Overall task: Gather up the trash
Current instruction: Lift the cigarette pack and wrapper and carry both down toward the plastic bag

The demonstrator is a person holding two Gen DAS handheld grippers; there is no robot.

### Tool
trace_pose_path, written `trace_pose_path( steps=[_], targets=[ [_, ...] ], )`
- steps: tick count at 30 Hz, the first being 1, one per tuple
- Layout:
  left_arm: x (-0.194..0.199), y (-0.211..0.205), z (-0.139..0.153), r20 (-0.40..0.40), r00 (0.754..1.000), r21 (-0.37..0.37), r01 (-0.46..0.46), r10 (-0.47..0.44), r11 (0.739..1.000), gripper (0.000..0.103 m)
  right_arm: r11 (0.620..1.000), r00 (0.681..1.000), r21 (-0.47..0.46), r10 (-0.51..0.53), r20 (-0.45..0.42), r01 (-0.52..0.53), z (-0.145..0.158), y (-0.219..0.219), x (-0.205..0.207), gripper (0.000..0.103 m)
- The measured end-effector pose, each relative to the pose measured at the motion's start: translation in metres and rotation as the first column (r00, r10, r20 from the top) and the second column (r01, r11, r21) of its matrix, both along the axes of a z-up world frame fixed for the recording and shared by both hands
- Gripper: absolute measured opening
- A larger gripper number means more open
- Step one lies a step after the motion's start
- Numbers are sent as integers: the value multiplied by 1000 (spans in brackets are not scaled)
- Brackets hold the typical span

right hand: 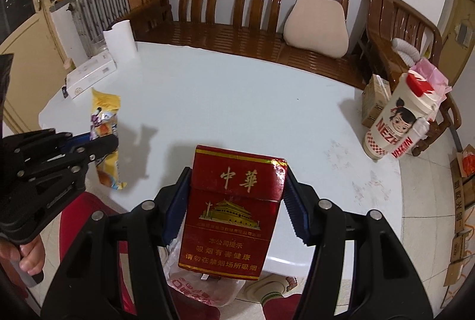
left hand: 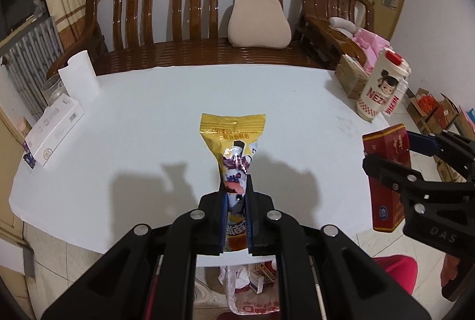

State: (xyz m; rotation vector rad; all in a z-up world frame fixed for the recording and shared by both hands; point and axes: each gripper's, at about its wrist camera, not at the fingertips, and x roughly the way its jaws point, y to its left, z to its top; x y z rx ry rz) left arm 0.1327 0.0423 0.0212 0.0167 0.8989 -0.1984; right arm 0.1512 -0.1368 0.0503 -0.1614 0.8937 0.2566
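My left fingers (left hand: pixel 236 201) are clamped tight on a yellow snack wrapper (left hand: pixel 233 139), its crinkled waist pinched between the two blue pads while the yellow top fans out ahead of me above the bench (left hand: pixel 148 118) and the bottom end hangs below my grip. My right fingers (right hand: pixel 237 201) are closed on a red cigarette pack (right hand: pixel 234 210), gripping it by its two narrow sides so the gold-printed front faces my camera; the pack stands upright, held in the air over the near edge of the bench. From the left wrist view the right fingers and the pack show off to my right, just past the bench edge; from the right wrist view the left fingers and the wrapper sit off to my left. Below both grips, on the floor under the bench edge, lies a thin plastic bag (right hand: pixel 202 287) with red print, and in the left view small boxes show inside it. Further out on the bench, a cream tumbler (left hand: pixel 381 88) with a cartoon girl and a red lid stands at the right edge, well apart from both of my grips. At the far left corner stand a white paper roll (left hand: pixel 78 73) and a glass jar (left hand: pixel 53 90), with a flat white box (left hand: pixel 55 131) lying just in front of them. Behind the bench runs a wooden settee (left hand: pixel 178 14) with a beige cushion (left hand: pixel 258 22) leaning on its slats.
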Motion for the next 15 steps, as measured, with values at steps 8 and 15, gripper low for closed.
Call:
trace_pose_path(
  steps=[8,15],
  targets=[
    [-27,-1,-14,-20,999,-10,49,-49,999,10,1000,1000,-6,6,24,-6,-8,5,-42,58],
    [-59,-4,-29,-13,993,-10,121,-121,993,10,1000,1000,4,2,23,-2,-24,6,-72,58]
  ],
)
